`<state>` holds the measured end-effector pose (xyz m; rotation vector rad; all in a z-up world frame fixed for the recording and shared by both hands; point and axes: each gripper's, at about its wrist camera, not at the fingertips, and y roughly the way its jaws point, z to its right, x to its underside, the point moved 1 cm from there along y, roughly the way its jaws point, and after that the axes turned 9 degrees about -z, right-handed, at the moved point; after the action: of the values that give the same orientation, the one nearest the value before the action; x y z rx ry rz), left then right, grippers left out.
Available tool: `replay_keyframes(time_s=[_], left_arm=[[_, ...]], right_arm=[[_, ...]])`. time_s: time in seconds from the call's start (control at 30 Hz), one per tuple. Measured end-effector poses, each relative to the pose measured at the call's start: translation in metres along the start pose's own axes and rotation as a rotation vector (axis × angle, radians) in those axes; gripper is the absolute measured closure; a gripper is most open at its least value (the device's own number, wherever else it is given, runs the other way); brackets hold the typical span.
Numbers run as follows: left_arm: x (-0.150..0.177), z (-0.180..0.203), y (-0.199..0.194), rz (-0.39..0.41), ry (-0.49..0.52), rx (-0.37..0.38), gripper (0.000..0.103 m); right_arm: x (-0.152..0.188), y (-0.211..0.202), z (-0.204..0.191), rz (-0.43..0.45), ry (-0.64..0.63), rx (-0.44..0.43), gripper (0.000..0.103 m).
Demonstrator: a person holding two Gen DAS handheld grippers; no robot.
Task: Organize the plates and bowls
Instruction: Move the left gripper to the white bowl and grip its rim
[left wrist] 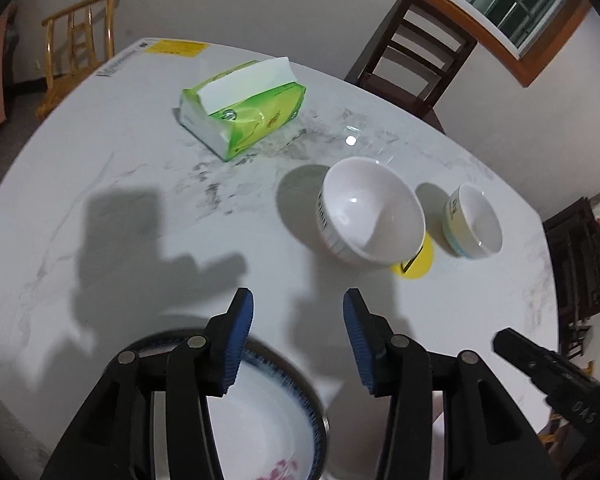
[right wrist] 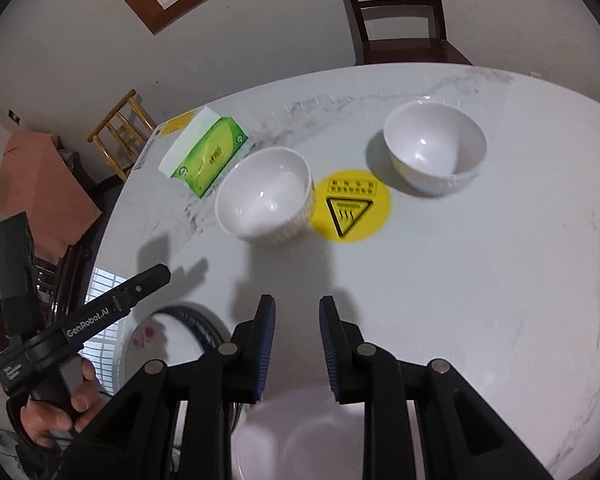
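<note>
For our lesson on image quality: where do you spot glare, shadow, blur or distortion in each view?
Left wrist view: a glare spot on the table, hard gripper shadows, straight window frame bowed by the fisheye. Right wrist view: the nearest bowl is blurred, and highlights glint inside both far bowls.

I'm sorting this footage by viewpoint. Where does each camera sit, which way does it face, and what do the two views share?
Left wrist: on the left gripper, angled down over the marble table; own open fingers, right gripper's tip, patterned plate below.
Right wrist: on the right gripper, angled down; own fingers apart, a blurred white dish below, left gripper, a hand.
Shared: large bowl, small bowl, tissue pack, yellow sticker.
</note>
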<state>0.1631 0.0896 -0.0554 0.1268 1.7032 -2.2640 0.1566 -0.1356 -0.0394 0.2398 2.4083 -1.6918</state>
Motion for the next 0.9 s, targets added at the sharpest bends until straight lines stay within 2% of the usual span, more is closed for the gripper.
replay_keyframes(time_s=[0.17, 0.43, 0.57, 0.67, 0.9], left_arm=[[-0.029, -0.001, 0.015, -0.017, -0.042, 0.042, 0.059], [-0.065, 0.004, 0.043, -0.029, -0.062, 0.046, 0.059], [-0.072, 0.010, 0.061, -0.059, -0.043, 0.035, 0.059], [-0.073, 0.017, 0.075, -0.073, -0.013, 0.000, 0.060], [-0.074, 0.019, 0.094, -0.089, 0.006, -0.026, 0.063]], right_arm=[[-0.029, 0.022, -0.006, -0.022, 0.025, 0.001, 0.080], [-0.068, 0.061, -0.001, -0.056, 0.103, 0.041, 0.080], [-0.082, 0.078, -0.001, -0.066, 0.130, 0.051, 0.080], [-0.090, 0.093, -0.003, -0.078, 0.136, 0.071, 0.080], [-0.094, 0.116, 0.000, -0.098, 0.159, 0.079, 0.080]])
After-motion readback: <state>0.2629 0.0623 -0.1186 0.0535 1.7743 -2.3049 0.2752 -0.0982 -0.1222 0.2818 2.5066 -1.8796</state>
